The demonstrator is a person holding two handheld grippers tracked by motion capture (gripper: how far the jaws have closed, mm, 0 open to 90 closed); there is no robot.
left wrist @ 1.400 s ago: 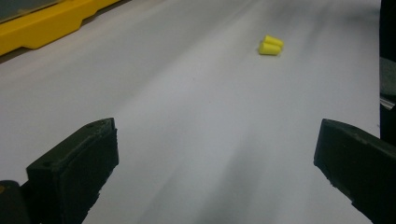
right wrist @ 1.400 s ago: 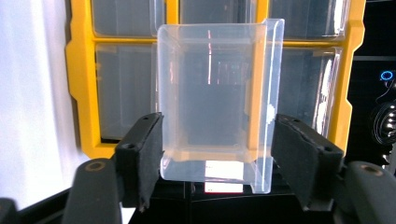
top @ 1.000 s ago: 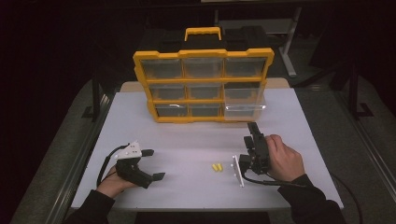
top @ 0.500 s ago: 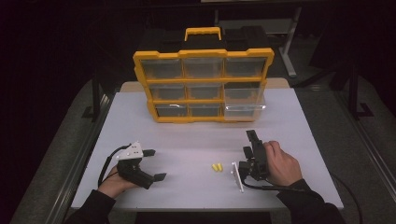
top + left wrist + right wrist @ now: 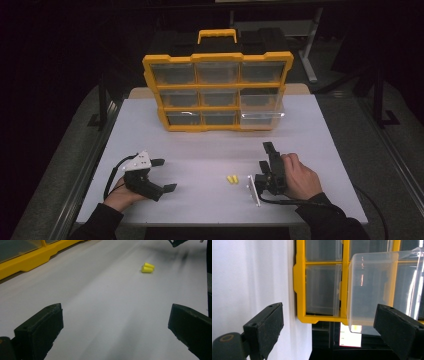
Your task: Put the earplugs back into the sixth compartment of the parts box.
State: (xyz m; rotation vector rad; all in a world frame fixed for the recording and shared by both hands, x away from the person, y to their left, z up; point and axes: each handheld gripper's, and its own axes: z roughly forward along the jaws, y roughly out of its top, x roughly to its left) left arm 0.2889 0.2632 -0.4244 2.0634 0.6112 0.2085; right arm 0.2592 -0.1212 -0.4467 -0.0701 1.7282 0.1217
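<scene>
While both hand-held grippers rest low on the white surface with nothing in them, the job looks barely begun: the two yellow earplugs lie touching each other on the surface between the hands, nearer the right one. The left hand-held gripper has its jaws spread wide and points across at the earplugs, well apart from them. The right hand-held gripper lies turned on its side, its jaws also wide open, aimed at the yellow organizer standing at the far edge. One clear drawer at the organizer's lower right is pulled out and appears empty. What seems left is picking up the earplugs, dropping them into that drawer and pushing it shut
</scene>
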